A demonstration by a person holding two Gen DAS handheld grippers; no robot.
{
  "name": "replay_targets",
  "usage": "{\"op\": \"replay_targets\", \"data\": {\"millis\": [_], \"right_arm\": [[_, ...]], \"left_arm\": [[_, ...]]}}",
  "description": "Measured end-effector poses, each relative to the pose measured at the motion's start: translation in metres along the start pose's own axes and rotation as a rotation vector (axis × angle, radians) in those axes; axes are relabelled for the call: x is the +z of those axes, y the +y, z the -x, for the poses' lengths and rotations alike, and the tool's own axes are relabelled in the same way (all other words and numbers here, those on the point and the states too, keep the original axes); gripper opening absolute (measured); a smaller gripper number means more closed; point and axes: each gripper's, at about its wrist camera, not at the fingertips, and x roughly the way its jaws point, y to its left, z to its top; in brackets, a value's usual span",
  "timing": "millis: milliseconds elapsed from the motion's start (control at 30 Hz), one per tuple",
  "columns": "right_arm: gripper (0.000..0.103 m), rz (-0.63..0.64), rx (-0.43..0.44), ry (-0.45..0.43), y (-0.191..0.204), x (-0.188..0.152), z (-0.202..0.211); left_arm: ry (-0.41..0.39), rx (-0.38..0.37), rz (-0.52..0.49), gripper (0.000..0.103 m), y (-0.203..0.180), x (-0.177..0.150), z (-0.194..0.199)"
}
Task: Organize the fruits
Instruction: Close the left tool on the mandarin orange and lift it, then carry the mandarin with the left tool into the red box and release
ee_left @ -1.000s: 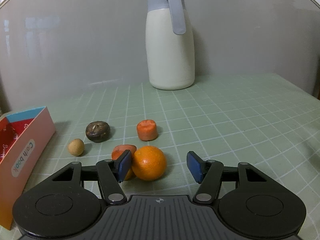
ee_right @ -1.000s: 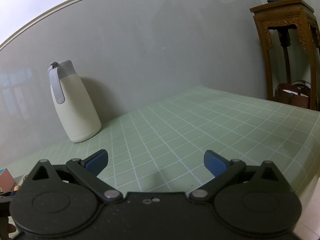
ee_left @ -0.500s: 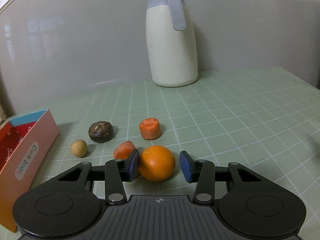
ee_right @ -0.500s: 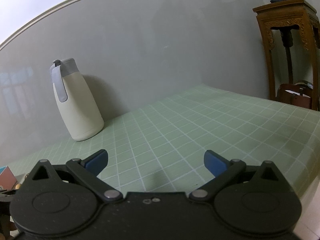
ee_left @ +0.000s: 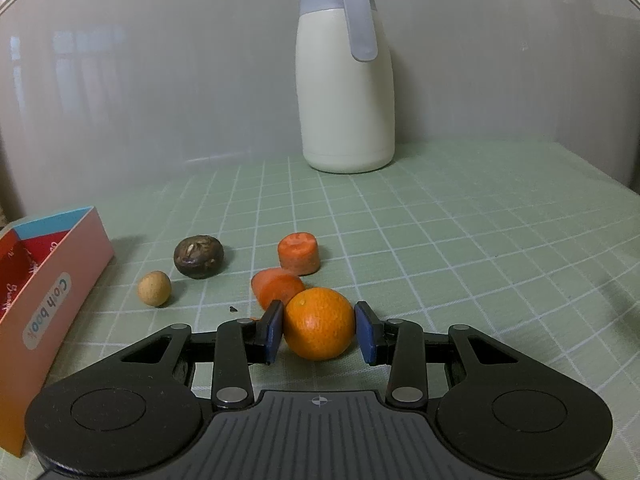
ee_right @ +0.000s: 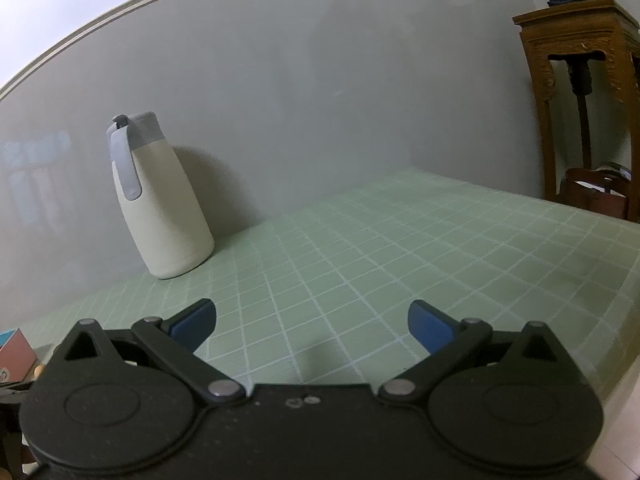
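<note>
little of the sorting appears done: nothing that can be made out is seen inside the pink box point(ee_left: 48, 292) at the left edge, while the orange point(ee_left: 319, 323), two carrot pieces point(ee_left: 298, 253), a brown nut point(ee_left: 155, 288) and a dark round fruit point(ee_left: 198, 256) are left on the green checked table point(ee_left: 460, 240). the orange is flanked by the closing jaws of the left gripper point(ee_left: 320, 332), both pads at its skin. being round, it shows no long axis. the right gripper point(ee_right: 312, 326) is held wide open, empty.

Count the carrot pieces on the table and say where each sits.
2. One carrot stub stands on its cut end right of the dark nut. The other piece lies nearer, touching the orange. More could be hidden inside the box.
</note>
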Motion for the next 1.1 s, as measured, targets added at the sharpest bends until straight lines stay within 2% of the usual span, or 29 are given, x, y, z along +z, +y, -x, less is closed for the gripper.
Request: {"op": "replay_targets", "data": {"millis": [400, 567, 1100], "right_arm": [[0.103, 0.029, 0.021, 0.012, 0.013, 0.0, -0.003], [0.103, 0.043, 0.039, 0.011, 0.025, -0.001, -0.004], [0.103, 0.134, 0.13, 0.035, 0.084, -0.012, -0.006]], "left_arm": [[-0.044, -0.008, 0.015, 0.038, 0.006, -0.003, 0.009], [-0.094, 0.014, 0.017, 0.038, 0.016, -0.004, 0.023], [-0.195, 0.126, 0.062, 0.038, 0.086, -0.007, 0.071]]}}
